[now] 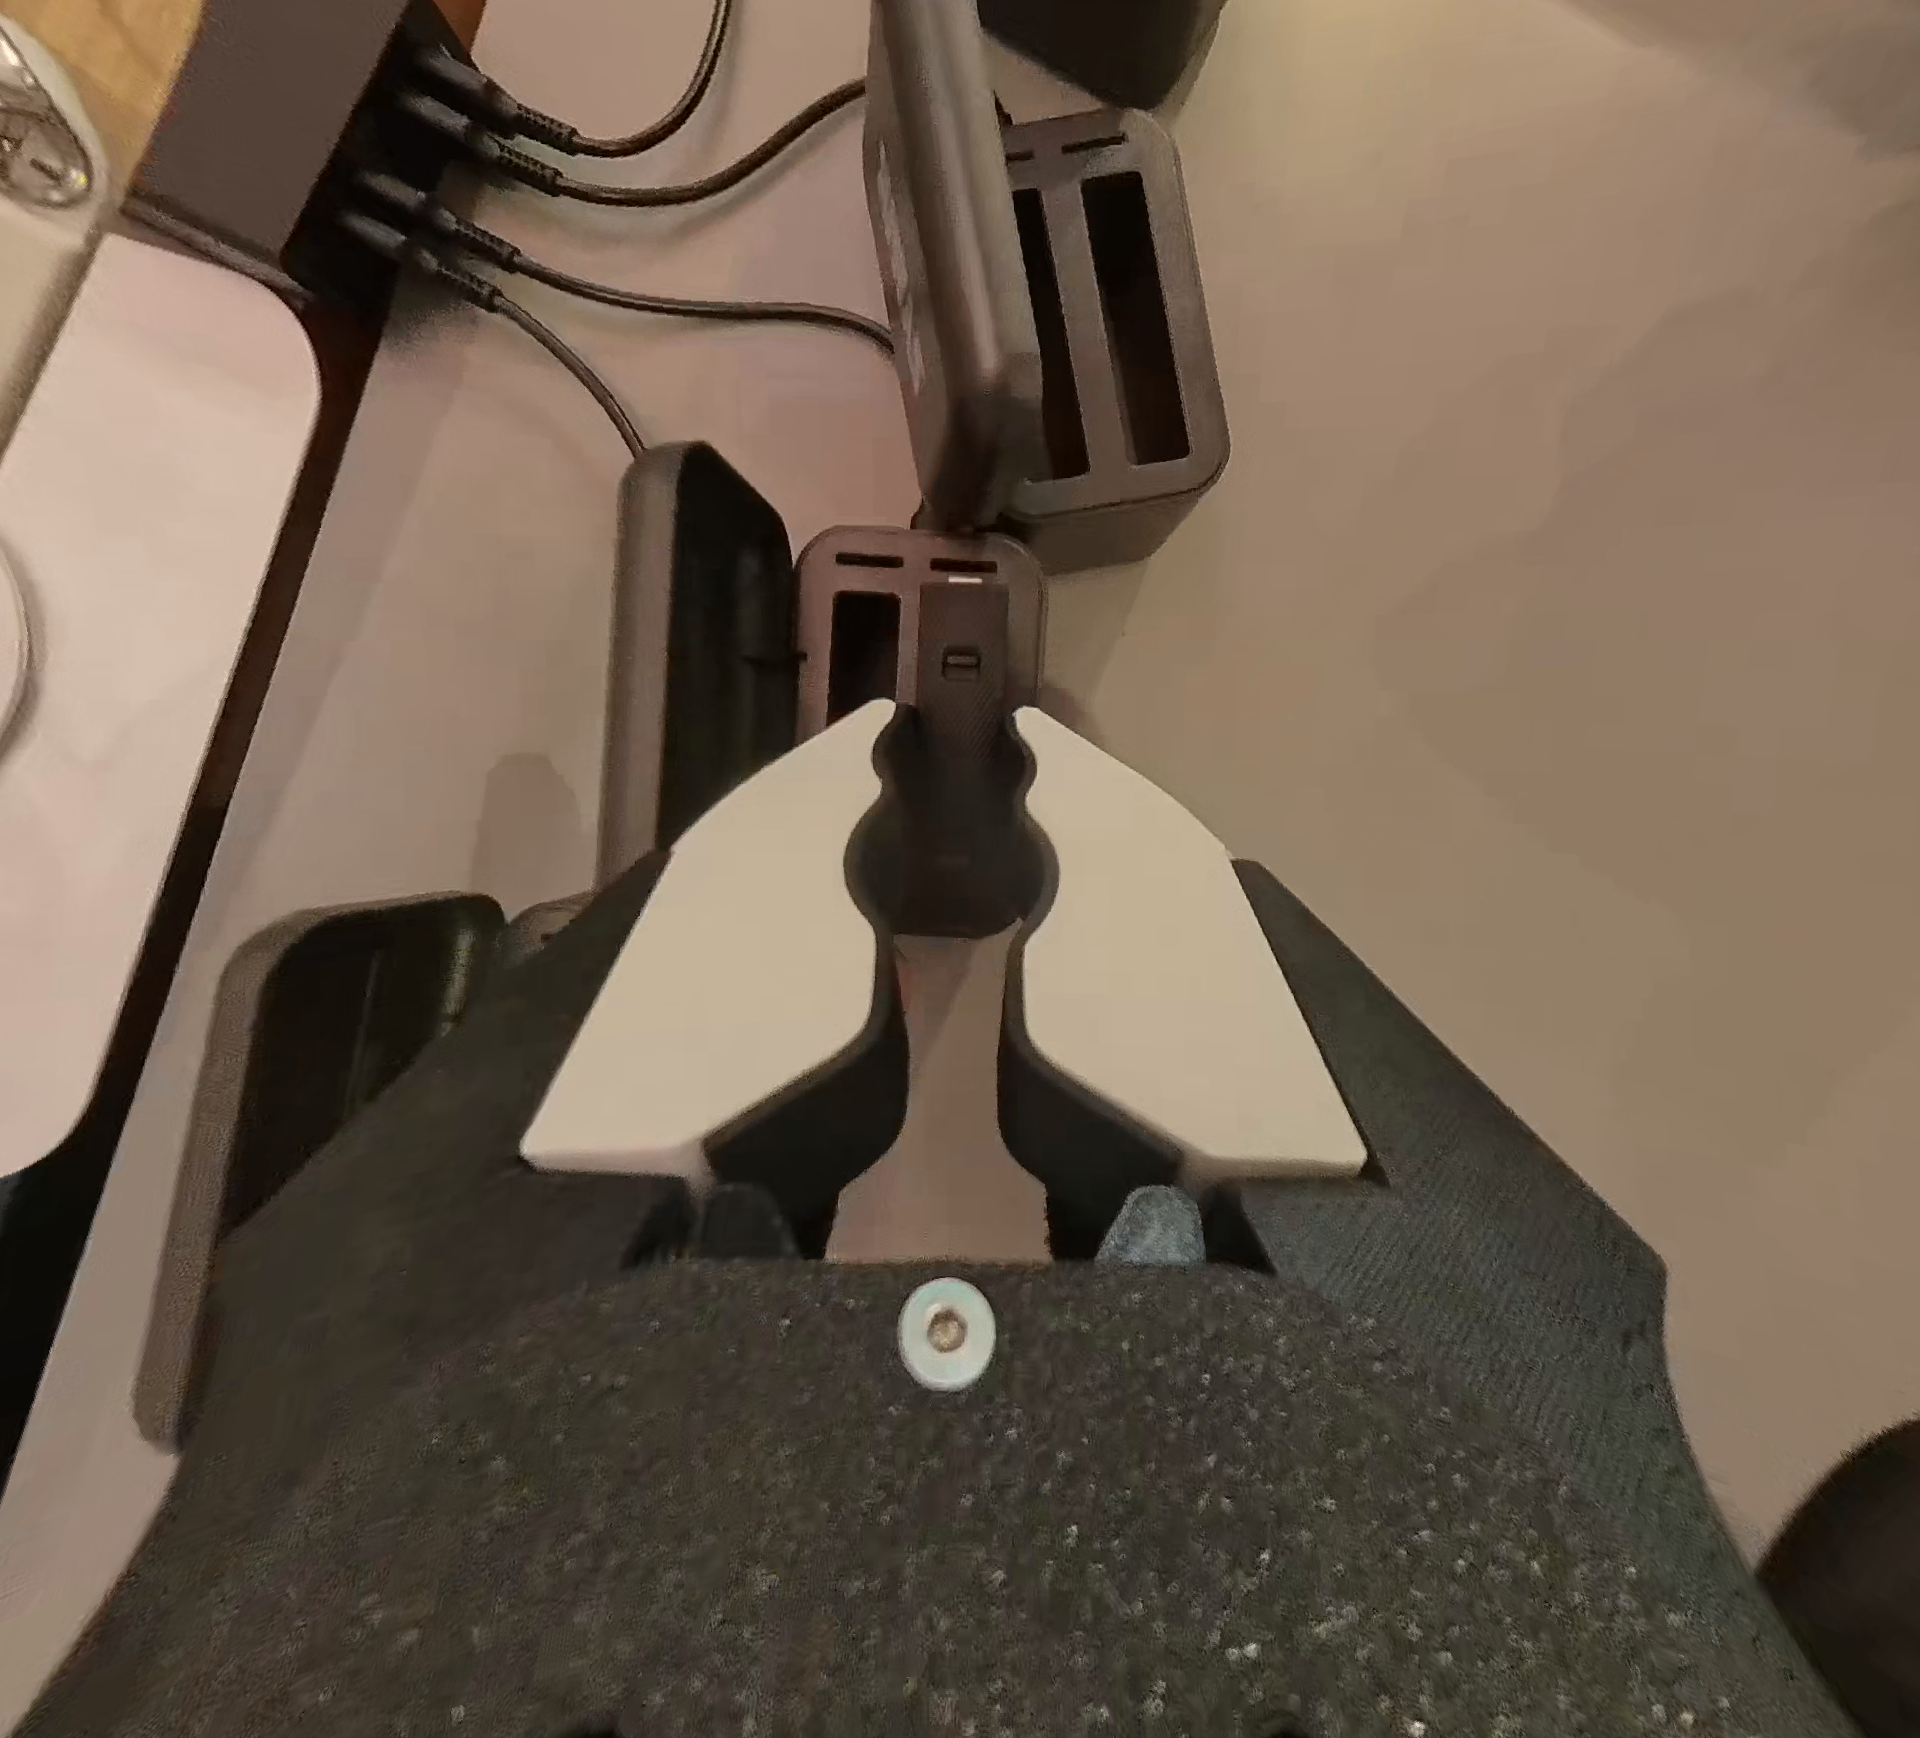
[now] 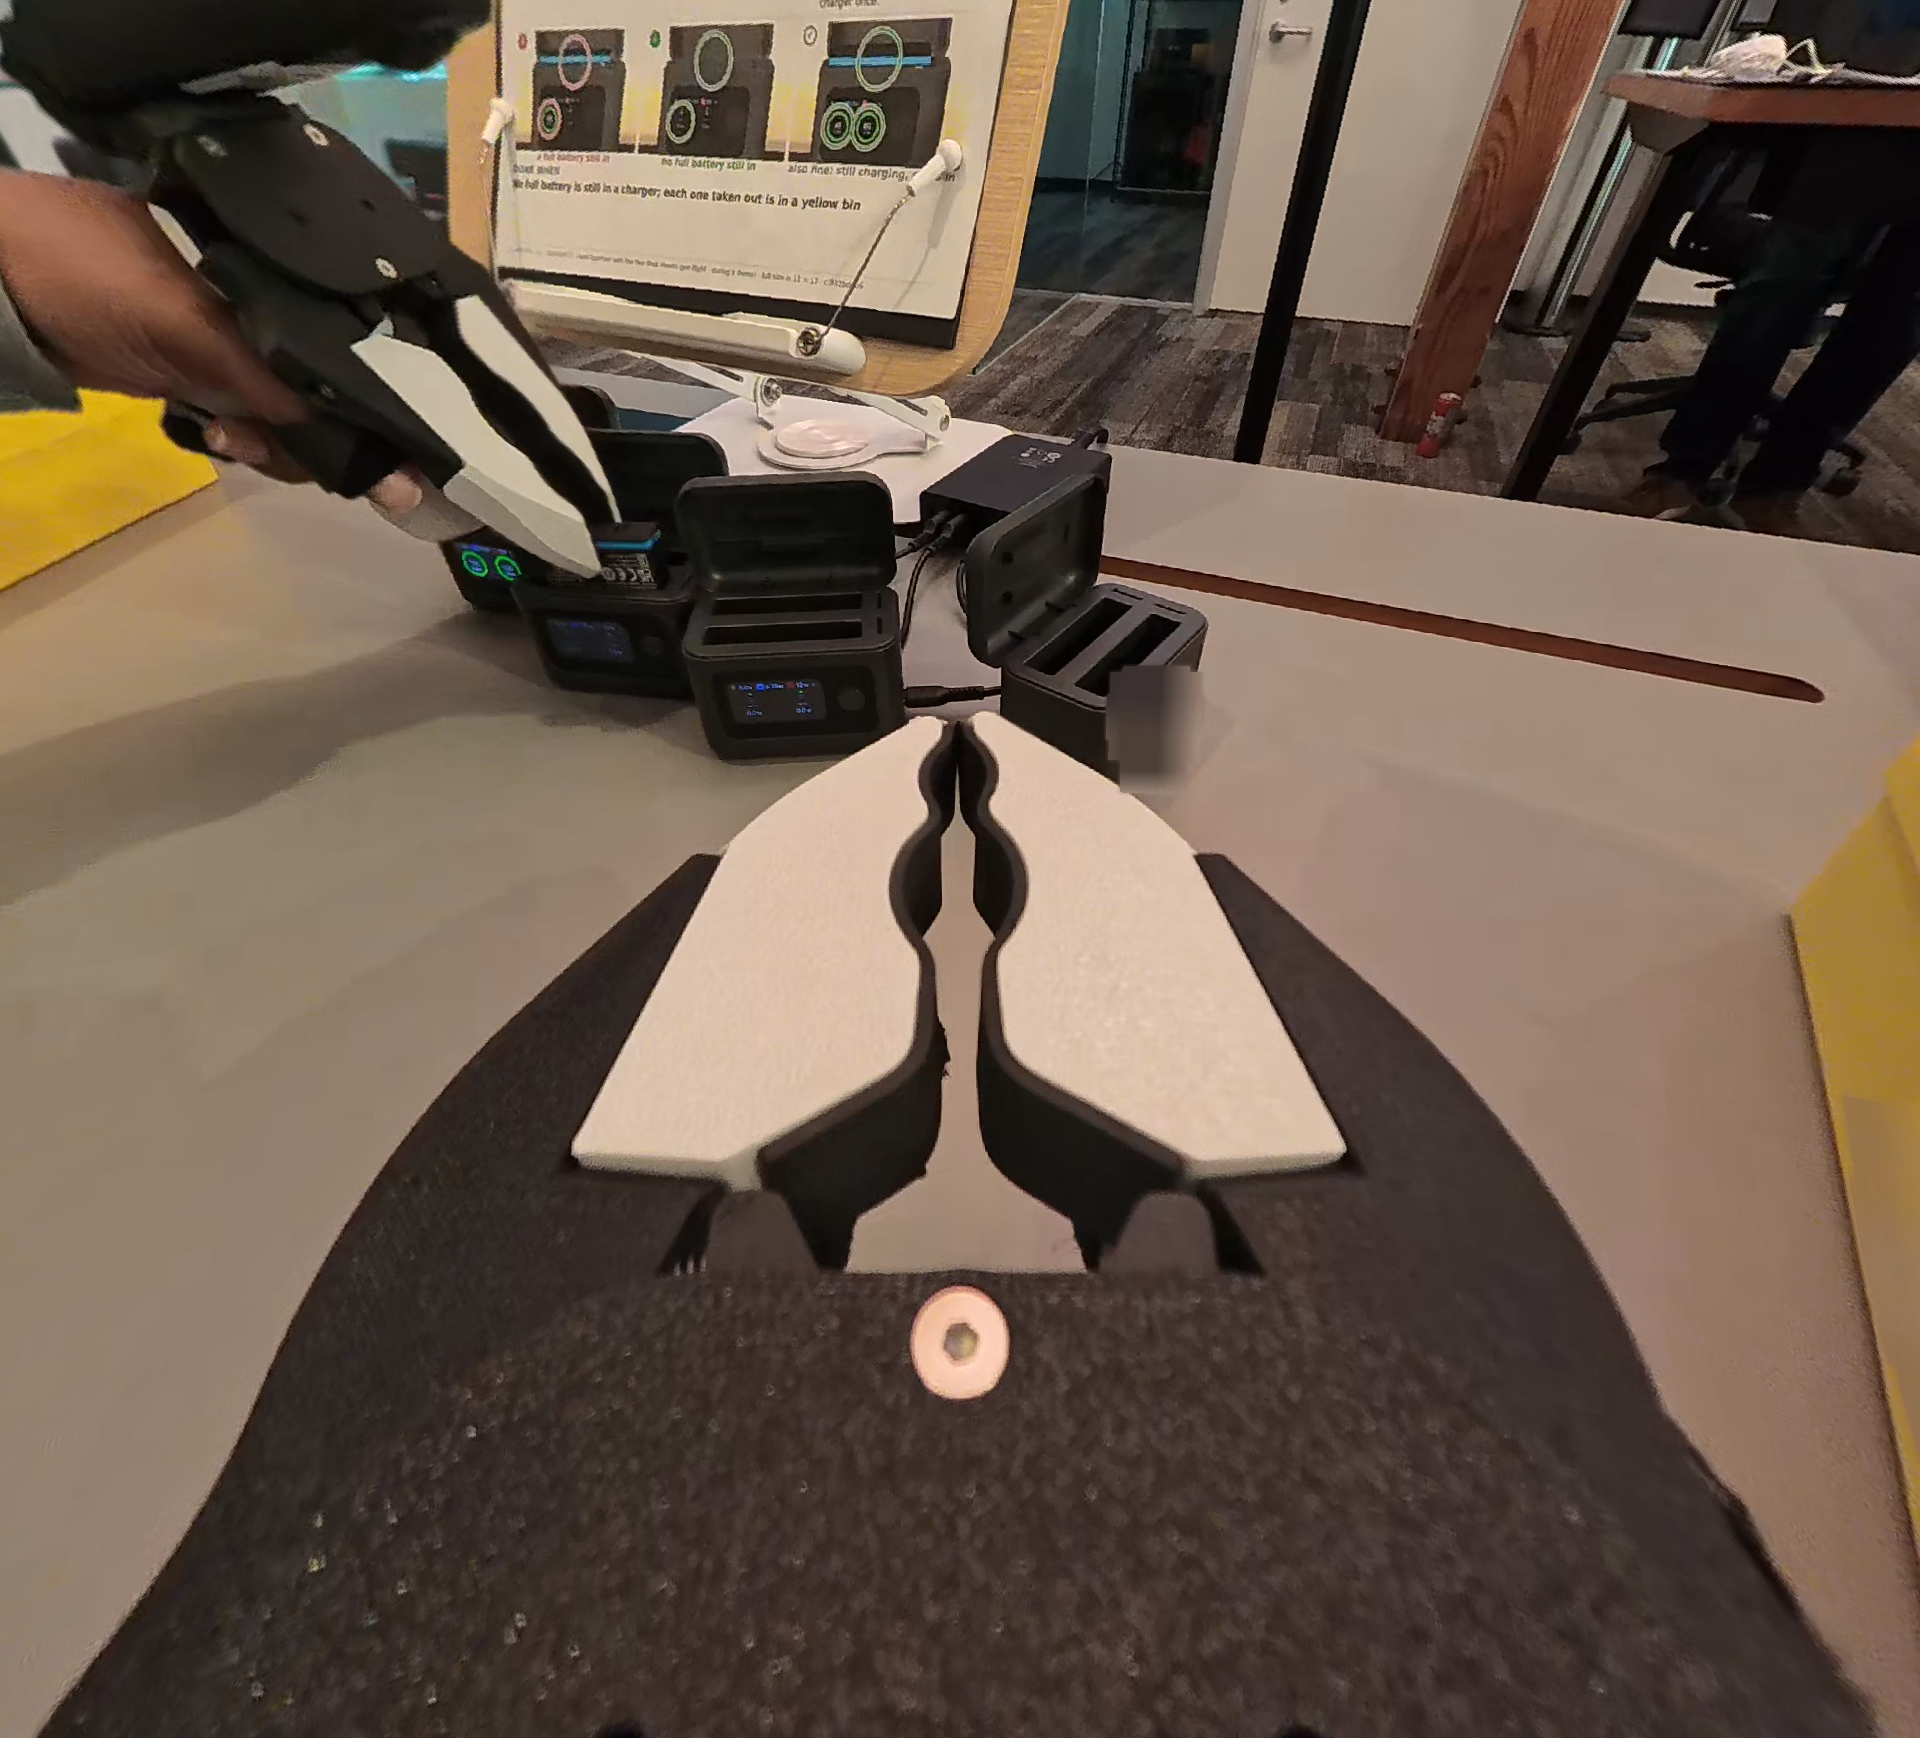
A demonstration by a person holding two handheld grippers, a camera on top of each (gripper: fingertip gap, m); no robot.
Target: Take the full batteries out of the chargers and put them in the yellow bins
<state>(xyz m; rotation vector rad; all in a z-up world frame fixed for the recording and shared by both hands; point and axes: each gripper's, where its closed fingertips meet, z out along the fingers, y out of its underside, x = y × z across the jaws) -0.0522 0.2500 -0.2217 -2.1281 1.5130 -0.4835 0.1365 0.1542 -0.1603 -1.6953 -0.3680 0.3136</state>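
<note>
Your left tongs [image 1: 958, 720] and right tongs [image 2: 954, 732] look like twins: chunky black bodies with a speckled, grainy printed finish, and two pale grey-white fingers [image 2: 790, 950] shaped like blunt wedges. The inner edges are lined with wavy black rubbery pads [image 1: 1023, 789]. Each body has one silver washer with a hex screw [image 2: 959, 1342] dead centre behind the fingers. From the right wrist view, your left tongs also show a bulky black handle, small screws along the side plates, and a bit of grey sleeve at your wrist.
</note>
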